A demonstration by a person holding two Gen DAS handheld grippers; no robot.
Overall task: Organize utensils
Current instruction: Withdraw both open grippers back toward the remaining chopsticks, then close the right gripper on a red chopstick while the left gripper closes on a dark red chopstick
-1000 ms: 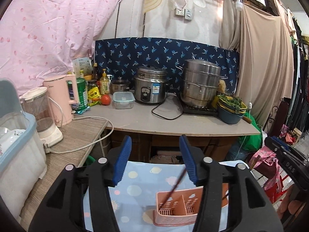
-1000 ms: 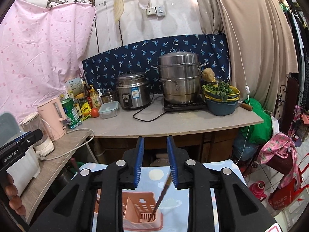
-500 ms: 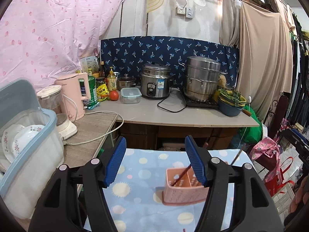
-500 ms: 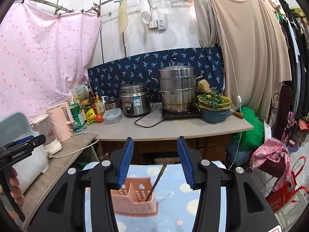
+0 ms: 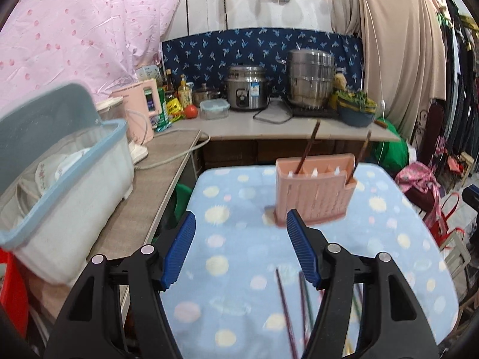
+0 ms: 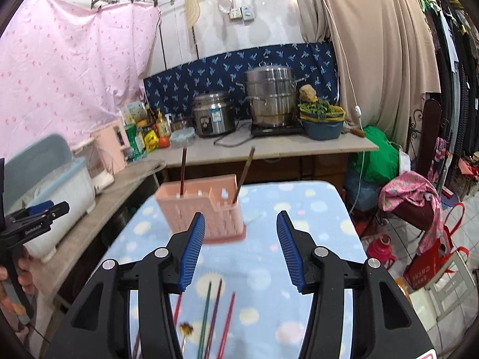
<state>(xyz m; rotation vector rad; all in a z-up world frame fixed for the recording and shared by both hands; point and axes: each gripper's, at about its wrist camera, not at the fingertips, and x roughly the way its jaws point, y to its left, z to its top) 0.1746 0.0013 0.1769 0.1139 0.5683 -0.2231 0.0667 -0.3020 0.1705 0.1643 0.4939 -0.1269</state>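
Though slotted, pink plastic holder (image 5: pixel 314 191) w/ thin chopsticks (image 6: pixel 183 167)

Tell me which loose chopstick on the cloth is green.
In the right wrist view, the green chopstick lies leftmost of the three between the gripper's arms; the neighbours are dark purple and red.

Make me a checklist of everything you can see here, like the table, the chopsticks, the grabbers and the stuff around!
Surface: table under a blue spotted cloth.
Job's things: pink utensil holder upright, one chopstick at each end; loose chopsticks lying on the cloth.
Clutter: nothing else seen on the cloth.
Grippers: left gripper and right gripper open, empty; right's jaws just widened.
Cables: white cord on the side counter.
Surroundings: rice cooker, steamer pot, dish bin.
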